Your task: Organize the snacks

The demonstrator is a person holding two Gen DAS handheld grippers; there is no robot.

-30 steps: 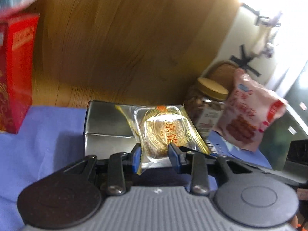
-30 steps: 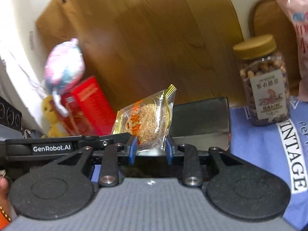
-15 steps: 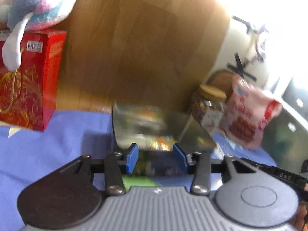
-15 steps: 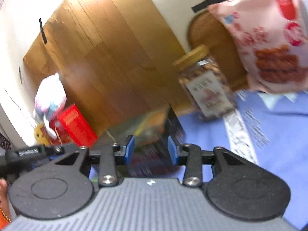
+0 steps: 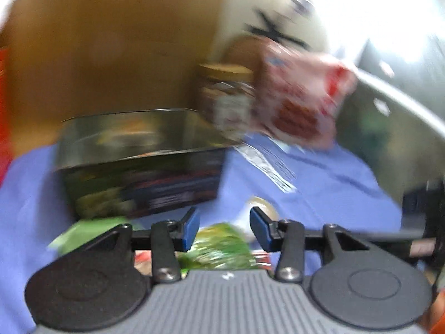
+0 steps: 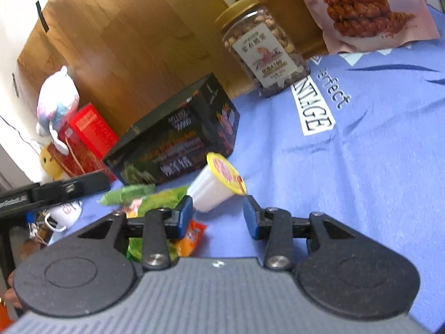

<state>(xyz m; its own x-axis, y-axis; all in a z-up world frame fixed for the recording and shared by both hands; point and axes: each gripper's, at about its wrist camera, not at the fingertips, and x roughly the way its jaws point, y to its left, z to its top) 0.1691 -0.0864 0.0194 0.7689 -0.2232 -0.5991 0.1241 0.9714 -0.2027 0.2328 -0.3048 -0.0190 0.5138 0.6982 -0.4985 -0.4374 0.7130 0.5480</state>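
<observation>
Both grippers stand with fingers apart, holding nothing. Ahead and left of the left gripper (image 5: 224,226) sits the dark snack box (image 5: 141,175); a green packet (image 5: 219,246), blurred, seems to lie just under its fingers. Just ahead of the right gripper (image 6: 218,215), nearer its left finger, a jelly cup (image 6: 215,183) lies tipped on the blue cloth (image 6: 361,153); the nut jar (image 6: 262,47) stands farther ahead.

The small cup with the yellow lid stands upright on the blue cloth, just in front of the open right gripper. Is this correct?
Not quite. The small cup lies on its side, its yellow lid facing sideways, as the right wrist view shows. It is indeed on the blue cloth, just in front of the open right gripper.
</observation>
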